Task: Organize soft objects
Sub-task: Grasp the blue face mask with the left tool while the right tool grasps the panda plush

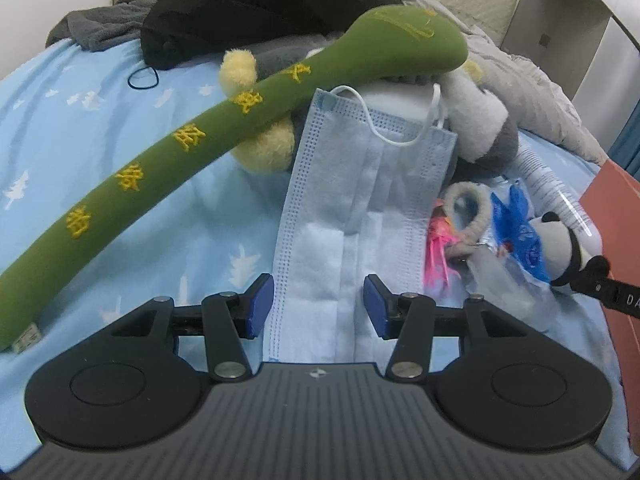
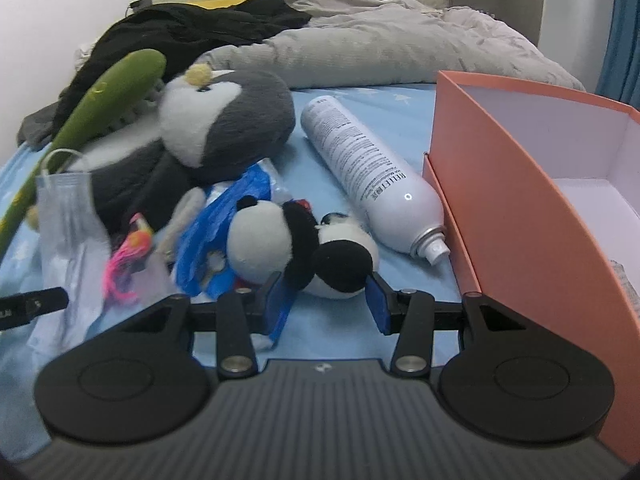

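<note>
Risking stray grabs in a crowded heap

Hovering open-jawed with left gripper (image 1: 319,306) over mask (image 1: 360,184), pads apart either side, gripping nothing; possibly pinching sheet (image 1: 80,120) along with the thin mask. Straddling panda (image 2: 304,248) with right gripper (image 2: 326,304), jaws open, pads beside it but not pressing; possibly catching blue wrapper (image 2: 208,216) underneath, nudging can (image 2: 360,168), or clipping box (image 2: 520,216) close by on the right

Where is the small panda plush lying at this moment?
In the right wrist view the small panda plush lies on the blue bedsheet, just ahead of the right tongs, between the blue plastic bag and the white spray can.
</note>
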### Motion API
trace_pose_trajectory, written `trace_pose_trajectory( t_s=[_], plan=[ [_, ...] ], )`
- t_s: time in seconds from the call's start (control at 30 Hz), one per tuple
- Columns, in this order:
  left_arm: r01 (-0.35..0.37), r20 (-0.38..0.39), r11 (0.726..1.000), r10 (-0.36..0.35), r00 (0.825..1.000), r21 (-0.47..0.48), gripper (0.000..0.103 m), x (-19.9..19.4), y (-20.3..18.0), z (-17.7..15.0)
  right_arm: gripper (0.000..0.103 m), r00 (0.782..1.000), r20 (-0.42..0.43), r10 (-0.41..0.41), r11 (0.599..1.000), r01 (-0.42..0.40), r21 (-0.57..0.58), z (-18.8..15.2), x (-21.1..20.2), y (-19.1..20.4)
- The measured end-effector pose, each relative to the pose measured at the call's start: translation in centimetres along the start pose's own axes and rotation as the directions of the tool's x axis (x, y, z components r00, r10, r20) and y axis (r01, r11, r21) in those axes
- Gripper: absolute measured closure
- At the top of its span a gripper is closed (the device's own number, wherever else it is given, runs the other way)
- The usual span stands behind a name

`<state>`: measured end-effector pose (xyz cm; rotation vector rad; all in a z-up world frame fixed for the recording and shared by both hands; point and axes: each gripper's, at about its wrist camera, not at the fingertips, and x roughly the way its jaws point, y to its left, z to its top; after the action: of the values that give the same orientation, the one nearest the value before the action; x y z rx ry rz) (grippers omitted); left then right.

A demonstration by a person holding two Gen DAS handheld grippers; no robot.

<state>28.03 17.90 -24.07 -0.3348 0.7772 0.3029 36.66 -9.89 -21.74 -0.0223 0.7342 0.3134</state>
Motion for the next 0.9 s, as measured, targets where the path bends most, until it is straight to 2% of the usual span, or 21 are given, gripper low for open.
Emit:
trace_pose_trajectory(
  t_s=[0.17,0.2,0.27,0.3,0.33,0.43,0.5,0.6,0.7,0.77,0.9],
  plan=[
    [0.009,0.008,1.000,-0.009,1.000,0.010,0.047,1.3,0.1,0.3,0.054,1.000,0.017,-0.017,0.999,0.017,0.028,0.4,1.6,-0.3],
    [0.017,0.015,1.000,-0.017,1.000,0.005,0.047,1.4,0.1,0.4,0.051,0.999,0.026,-0.019,0.999,0.018,0.034,0.5,1.7,-0.4],
    [0.023,0.020,1.000,-0.023,1.000,-0.008,0.041,1.7,0.2,0.6,0.048,0.999,0.039,-0.031,0.999,0.029,0.032,0.7,1.8,-0.2],
    [0.028,0.023,1.000,-0.027,0.999,-0.013,0.034,1.9,0.2,0.7,0.048,0.998,0.046,-0.037,0.999,0.036,0.024,0.9,1.8,0.1],
    [0.031,0.024,0.999,-0.031,0.999,-0.014,0.033,2.1,0.2,0.7,0.048,0.998,0.052,-0.036,0.999,0.035,0.019,0.9,1.8,0.3],
    [0.024,0.032,1.000,-0.024,0.999,0.007,0.033,2.5,-0.3,0.7,0.045,0.998,0.057,-0.035,0.999,0.034,0.012,1.2,2.1,0.6],
    [0.027,0.038,0.999,-0.027,0.999,0.018,0.033,2.8,-0.5,0.8,0.035,0.997,0.067,-0.047,0.999,0.046,0.014,1.3,2.3,0.7],
    [0.031,0.035,0.999,-0.032,0.999,0.029,0.033,3.1,-0.7,0.9,0.034,0.997,0.070,-0.024,0.999,0.022,0.030,1.4,2.7,0.4],
    [0.033,0.035,0.999,-0.035,0.999,0.039,0.035,3.3,-0.8,0.9,0.034,0.997,0.082,0.014,0.999,-0.017,0.033,1.3,3.1,0.2],
    [0.025,0.038,0.998,-0.028,0.999,0.059,0.040,3.4,-1.1,0.8,0.037,0.996,0.086,0.035,0.999,-0.037,0.020,1.2,3.2,0.3],
    [0.022,0.046,0.994,-0.027,0.999,0.106,0.057,3.5,-1.9,0.5,0.040,0.994,0.100,0.053,0.999,-0.053,-0.002,1.2,3.3,0.6]
  ],
)
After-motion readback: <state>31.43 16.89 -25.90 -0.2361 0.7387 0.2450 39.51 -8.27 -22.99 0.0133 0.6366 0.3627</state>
